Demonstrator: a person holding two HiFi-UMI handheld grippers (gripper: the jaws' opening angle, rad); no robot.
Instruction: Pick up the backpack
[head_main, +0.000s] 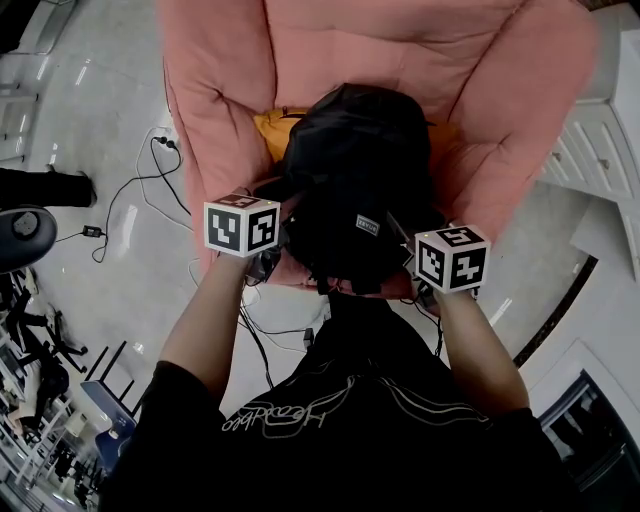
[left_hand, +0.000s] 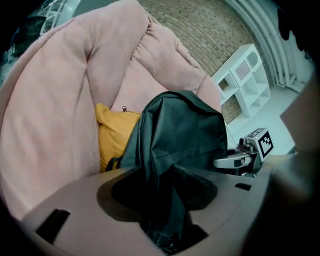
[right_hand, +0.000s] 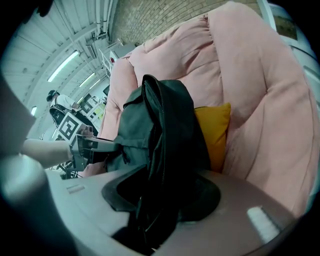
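Bright, even indoor light; the two close views bend at the rims.
The head view is bright and mostly sharp, and the shiny pale floor shows soft white glare streaks. The black cloth backpack is so dark that its folds hardly show. Both gripper views curve at the edges and go black in the corners, and what is nearest at the bottom is blurry. Long ceiling lamps glow in the right gripper view.
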